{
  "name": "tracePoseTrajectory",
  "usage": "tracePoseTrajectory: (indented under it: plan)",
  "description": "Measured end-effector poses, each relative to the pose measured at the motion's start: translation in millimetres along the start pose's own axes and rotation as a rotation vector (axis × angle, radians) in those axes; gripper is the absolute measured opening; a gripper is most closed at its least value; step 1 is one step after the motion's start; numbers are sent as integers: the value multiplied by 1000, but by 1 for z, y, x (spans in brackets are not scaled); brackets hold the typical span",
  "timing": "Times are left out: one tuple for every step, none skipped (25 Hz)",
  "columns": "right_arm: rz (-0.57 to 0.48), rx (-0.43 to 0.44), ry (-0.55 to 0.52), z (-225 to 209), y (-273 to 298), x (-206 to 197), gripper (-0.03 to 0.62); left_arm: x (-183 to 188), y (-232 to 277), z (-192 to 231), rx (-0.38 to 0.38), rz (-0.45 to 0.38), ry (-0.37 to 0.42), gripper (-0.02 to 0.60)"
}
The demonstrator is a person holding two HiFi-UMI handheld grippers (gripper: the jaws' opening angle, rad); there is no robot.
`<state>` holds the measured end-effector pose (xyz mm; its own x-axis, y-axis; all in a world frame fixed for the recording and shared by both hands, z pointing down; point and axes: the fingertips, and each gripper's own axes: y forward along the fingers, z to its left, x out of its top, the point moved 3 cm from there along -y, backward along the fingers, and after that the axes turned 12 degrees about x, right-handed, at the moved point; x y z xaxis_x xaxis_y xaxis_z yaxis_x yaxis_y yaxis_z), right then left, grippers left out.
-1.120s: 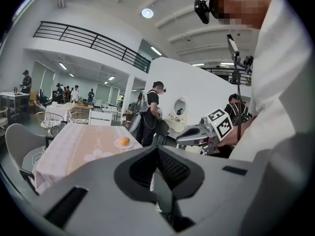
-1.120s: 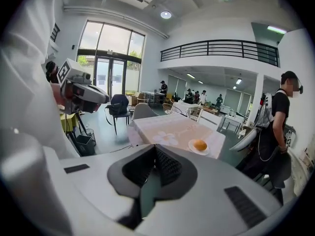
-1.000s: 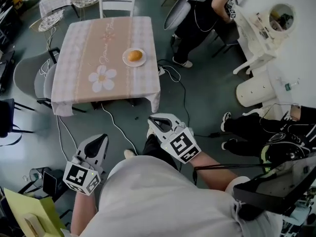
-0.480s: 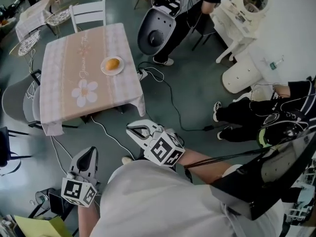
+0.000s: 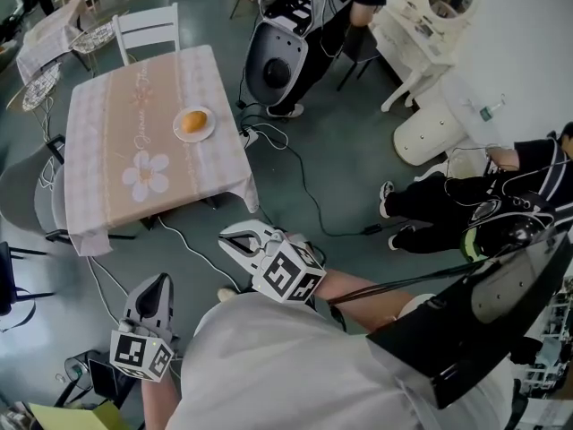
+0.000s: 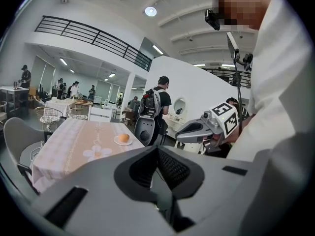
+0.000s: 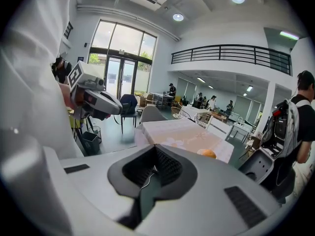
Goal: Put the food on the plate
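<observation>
Ahead of both claws and well apart from either, a table [image 5: 107, 164] stands under a pale checked cloth with a flower print. The plate [image 5: 210, 128] sits on it near the edge on the right claw's side. The food [image 5: 192, 121], a round orange-brown piece, lies on the plate.

The left claw [image 5: 159, 282] is held low beside the person's body and points toward the table's near end. Its jaws are clenched together with nothing between them. The right claw [image 5: 227, 240] is a little farther forward, over the grey floor, with its tip turned toward the table's near corner. Its jaws are pressed together too and grasp nothing.

In the left gripper view the right claw shows to the right of the left claw's jaws, with the plate and food far ahead and slightly left. In the right gripper view the food appears ahead and to the right of the closed jaws.

A black cable [image 5: 300, 182] trails across the floor beyond the right claw. A white chair [image 5: 148, 27] stands at the table's far end.
</observation>
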<state>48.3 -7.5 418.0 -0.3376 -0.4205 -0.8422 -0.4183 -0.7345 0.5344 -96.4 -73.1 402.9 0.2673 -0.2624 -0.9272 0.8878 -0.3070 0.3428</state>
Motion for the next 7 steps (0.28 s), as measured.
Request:
tracePoseTrajectory:
  plan:
    - [1,1,-1,-1,1,0,12,0,1,1,1,0,-2,9]
    - [2,1,-1,-4,1,-1,12,0,3,2,2,1,-6,9]
    - [3,2,-1,-6,2,0,12,1,5,3,4,4,-9,9]
    - [4,2,0,-9,3,0,12,2,7,4,6,6,-13,9]
    - [5,2,1,-12,4,0,12,4,10,5,6,8,-14,9]
    - [6,2,2,-16,4,1,12,5,12,6,5,9,-14,9]
    - [7,2,4,-19,5,1,12,7,15,7,3,10,-15,9]
